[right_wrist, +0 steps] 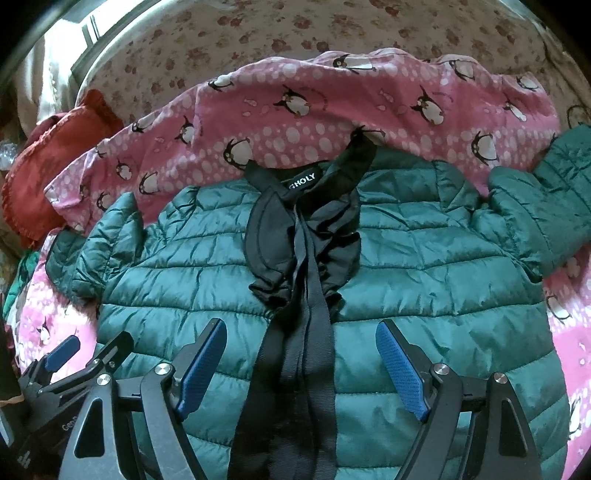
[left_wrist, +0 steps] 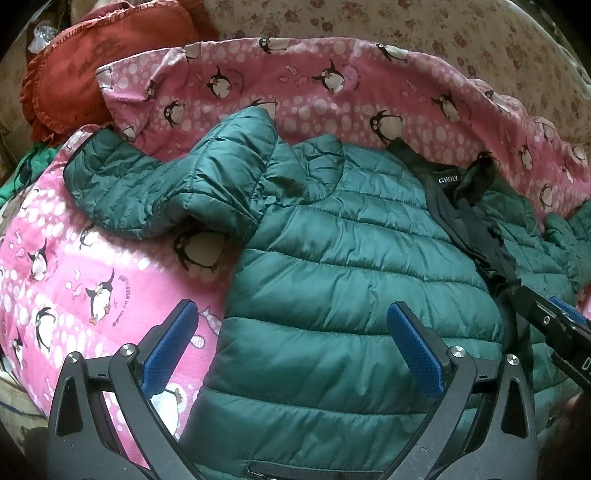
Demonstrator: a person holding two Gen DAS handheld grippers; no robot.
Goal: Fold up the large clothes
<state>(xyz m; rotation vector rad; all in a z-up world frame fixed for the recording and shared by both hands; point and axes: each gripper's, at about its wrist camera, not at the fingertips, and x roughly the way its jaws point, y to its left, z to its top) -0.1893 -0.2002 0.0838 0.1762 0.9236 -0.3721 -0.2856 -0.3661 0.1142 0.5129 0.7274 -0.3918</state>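
Penguin blanket (right_wrist: 332, 122), one green jacket (right_wrist: 424, 295), perhaps one red cushion (left_wrist: 85, 74)

Pink penguin-print blanket (left_wrist: 92, 266) over a floral bedsheet (right_wrist: 258, 33), red frilled cushion (left_wrist: 85, 74) at its left edge

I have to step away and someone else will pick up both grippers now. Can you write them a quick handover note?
Left gripper: open, empty, above the jacket's left half.
Right gripper: open, empty, above the black zipper band.
Green puffer jacket: lies front up on the pink penguin blanket, zipped, collar at the far end. Left sleeve and right sleeve both spread outward.
Done: jacket laid out.
Left: no fold shows yet; probably bring the sleeves in, then fold the body.
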